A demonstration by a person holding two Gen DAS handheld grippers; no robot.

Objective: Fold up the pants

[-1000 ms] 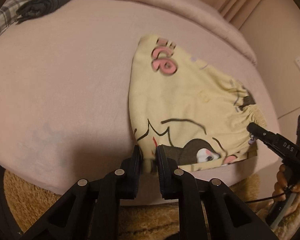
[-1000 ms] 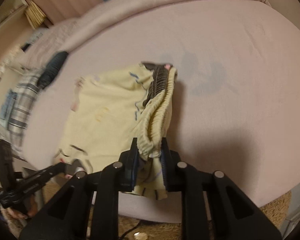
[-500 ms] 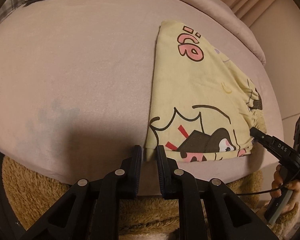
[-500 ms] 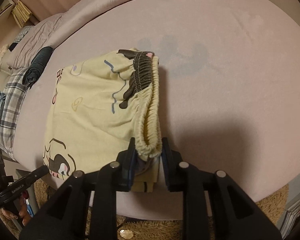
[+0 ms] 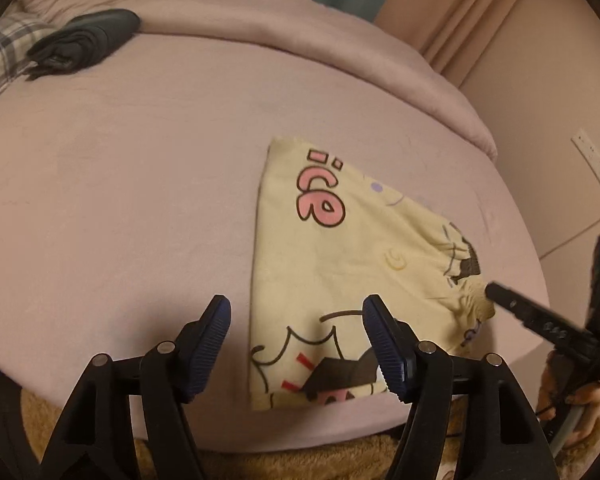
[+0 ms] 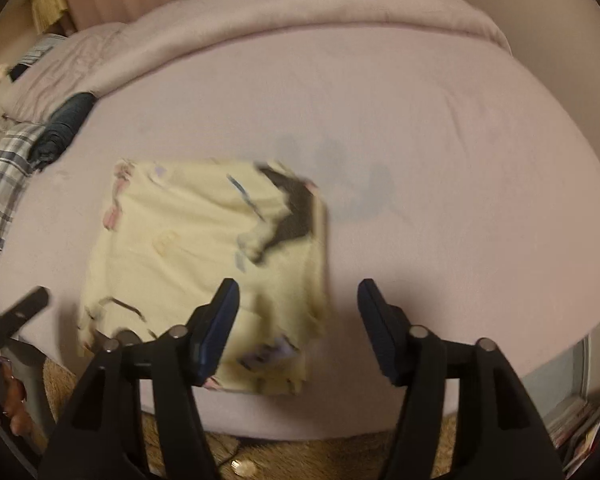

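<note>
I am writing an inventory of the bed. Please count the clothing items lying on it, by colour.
Yellow printed pants: 1
Dark rolled garment: 1
Plaid garment: 1
Total: 3, all lying on the pink bed; both grippers hang open and empty.

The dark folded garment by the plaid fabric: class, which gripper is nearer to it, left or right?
Left. The left gripper is open over the yellow pants' edge facing the dark folded garment; the right gripper is open at the opposite, waistband edge.
</note>
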